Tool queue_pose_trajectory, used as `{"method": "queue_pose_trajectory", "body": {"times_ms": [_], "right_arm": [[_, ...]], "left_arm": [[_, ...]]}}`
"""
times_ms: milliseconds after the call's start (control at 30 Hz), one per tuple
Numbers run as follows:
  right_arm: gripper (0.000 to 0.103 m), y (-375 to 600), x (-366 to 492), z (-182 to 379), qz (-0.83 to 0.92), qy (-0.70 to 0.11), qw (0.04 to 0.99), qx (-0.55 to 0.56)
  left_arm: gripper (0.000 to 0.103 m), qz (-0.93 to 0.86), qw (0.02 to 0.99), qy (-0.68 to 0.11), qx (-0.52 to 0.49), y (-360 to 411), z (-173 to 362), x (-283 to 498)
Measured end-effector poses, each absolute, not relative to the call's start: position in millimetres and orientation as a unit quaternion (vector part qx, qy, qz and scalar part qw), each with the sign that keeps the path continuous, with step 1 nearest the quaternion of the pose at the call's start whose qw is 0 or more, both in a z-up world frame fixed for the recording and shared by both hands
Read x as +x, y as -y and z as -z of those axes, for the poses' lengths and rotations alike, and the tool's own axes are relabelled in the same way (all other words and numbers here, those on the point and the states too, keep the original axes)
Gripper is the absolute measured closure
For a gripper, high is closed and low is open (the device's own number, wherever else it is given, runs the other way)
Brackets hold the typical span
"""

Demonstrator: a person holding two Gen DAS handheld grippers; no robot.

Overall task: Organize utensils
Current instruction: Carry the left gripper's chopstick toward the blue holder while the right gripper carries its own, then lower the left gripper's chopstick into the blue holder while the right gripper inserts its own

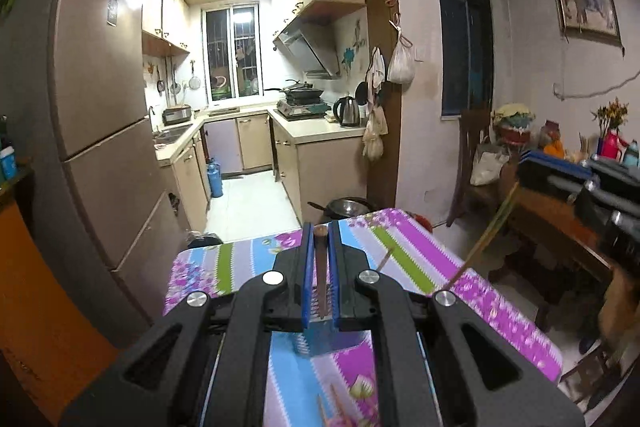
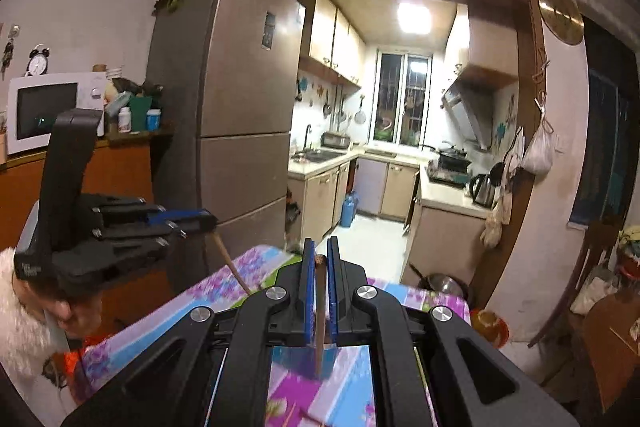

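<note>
- Brown wood shows between the blue pads of the left hand-held gripper (image 1: 321, 239): a chopstick (image 1: 321, 267) is pinched there, its blunt end poking out at the fingertips, toward 12 o'clock in the left wrist view.
- That gripper's jaws stand almost closed, with only the chopstick's thickness between them.
- Below it lies the desk (image 1: 408, 247), covered in a cloth of purple flowers and blue, green and white stripes.
- A blue cup-like container (image 1: 320, 341) sits on the desk right under the left hand-held gripper; what it holds is hidden.
- The right hand-held gripper (image 2: 320, 259) likewise clamps a second chopstick (image 2: 320, 307) between its blue pads, jaws nearly shut, the stick's lower end reaching down to the blue container beneath it.
- In the left wrist view the right hand-held gripper appears blurred at 3 o'clock, a thin stick slanting from it down toward the desk.
- In the right wrist view the left hand-held gripper sits at 9 o'clock, its stick angling down to the desk's edge; the person's hand (image 2: 68, 311) in a fluffy white cuff grips its handle.
- More chopsticks (image 1: 332, 403) lie on the cloth at 6 o'clock in the left wrist view, partly hidden.
- Beyond the desk stand a tall refrigerator (image 2: 240, 99) and the kitchen doorway.
</note>
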State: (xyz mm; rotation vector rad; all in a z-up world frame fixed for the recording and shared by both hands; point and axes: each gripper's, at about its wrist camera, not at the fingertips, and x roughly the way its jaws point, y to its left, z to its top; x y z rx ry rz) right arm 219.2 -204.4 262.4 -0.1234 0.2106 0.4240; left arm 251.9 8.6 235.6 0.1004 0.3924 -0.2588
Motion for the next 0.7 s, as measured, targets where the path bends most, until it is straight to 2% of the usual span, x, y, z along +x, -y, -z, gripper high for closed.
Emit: {"method": "queue_pose_trajectory", "body": {"times_ms": [333, 700], "right_arm": [[0.096, 189.1, 311.3, -225.9, -0.177, -0.108, 0.978, -0.009], [0.096, 171.6, 360.8, -161.3, -0.166, -0.166, 0.972, 0.014]], "left_arm": [[0.098, 0.103, 0.966, -0.235, 0.042, 5.7, -190.5, 339.9], [0.097, 0.107, 0.955, -0.274, 0.038, 6.2, -125.7, 362.6]]}}
